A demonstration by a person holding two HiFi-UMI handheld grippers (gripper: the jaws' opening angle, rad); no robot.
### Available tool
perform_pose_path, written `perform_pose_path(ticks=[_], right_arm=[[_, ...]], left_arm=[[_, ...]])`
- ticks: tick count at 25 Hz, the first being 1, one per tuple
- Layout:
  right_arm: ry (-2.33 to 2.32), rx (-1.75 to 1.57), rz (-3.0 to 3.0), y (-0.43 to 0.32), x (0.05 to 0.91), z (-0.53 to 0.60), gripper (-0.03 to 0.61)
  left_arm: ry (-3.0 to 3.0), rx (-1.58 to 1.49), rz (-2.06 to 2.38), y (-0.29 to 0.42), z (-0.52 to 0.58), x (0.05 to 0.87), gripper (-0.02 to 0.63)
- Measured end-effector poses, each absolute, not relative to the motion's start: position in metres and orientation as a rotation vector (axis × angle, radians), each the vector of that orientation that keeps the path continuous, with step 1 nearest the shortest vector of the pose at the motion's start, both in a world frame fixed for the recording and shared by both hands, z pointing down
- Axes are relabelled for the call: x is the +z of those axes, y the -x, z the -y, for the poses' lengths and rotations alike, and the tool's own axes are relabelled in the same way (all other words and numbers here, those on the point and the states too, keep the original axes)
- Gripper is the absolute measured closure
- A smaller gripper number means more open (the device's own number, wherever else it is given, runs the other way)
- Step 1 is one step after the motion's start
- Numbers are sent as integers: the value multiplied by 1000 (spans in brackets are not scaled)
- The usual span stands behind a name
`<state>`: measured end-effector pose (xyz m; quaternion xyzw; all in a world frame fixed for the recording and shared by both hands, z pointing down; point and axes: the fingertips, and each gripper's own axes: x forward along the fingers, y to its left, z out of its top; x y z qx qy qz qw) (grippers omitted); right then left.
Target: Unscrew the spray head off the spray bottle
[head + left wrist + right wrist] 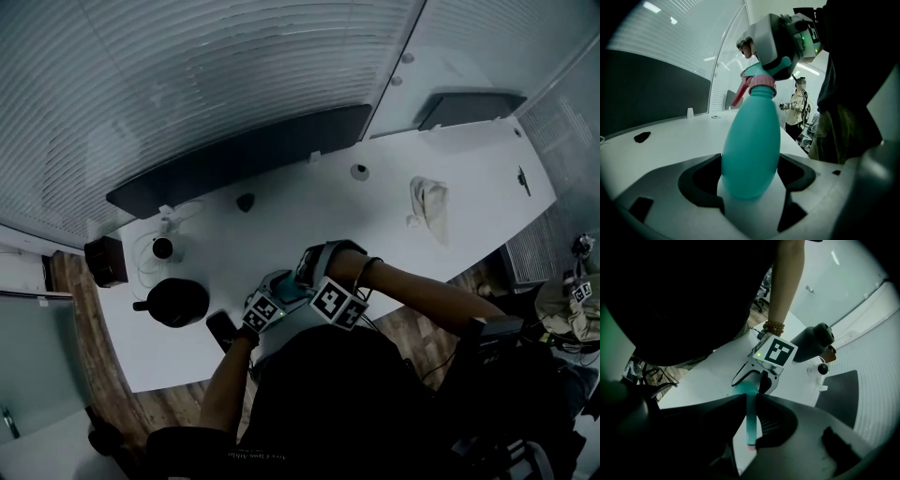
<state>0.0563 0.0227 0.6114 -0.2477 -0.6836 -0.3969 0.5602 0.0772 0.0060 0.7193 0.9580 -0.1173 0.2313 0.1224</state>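
Grip: left tongs [750, 174] clamped on spray bottle [752, 150] | right tongs [750, 400] clamped on spray head [751, 420] | table [375, 206] edge close

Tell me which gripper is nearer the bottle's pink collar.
Right. The right gripper clamps the spray head just above the pink collar; the left gripper holds the bottle lower down, near its base.

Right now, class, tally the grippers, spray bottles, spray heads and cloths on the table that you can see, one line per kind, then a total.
grippers: 2, the left gripper and the right gripper
spray bottle: 1
spray head: 1
cloth: 1
total: 5
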Motion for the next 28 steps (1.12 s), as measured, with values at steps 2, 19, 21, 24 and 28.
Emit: perform_pose_path(ticks=[2, 19, 21, 24, 28], right_arm=[[543, -896, 1657, -57, 612, -22, 512], [431, -592, 1764, -71, 598, -18, 514], [404, -557, 1798, -70, 598, -18, 514], [362, -537, 1845, -66, 598, -17, 514], [336, -495, 1877, -66, 600, -21, 514]], left_arm=[[-2794, 675, 337, -79, -6, 719, 250], [-2799, 704, 332, -76, -5, 723, 250], [-2798, 704, 332, -75, -5, 723, 250], [-2795, 702, 333, -75, -6, 723, 250], [-2792, 706, 335, -76, -5, 724, 250]])
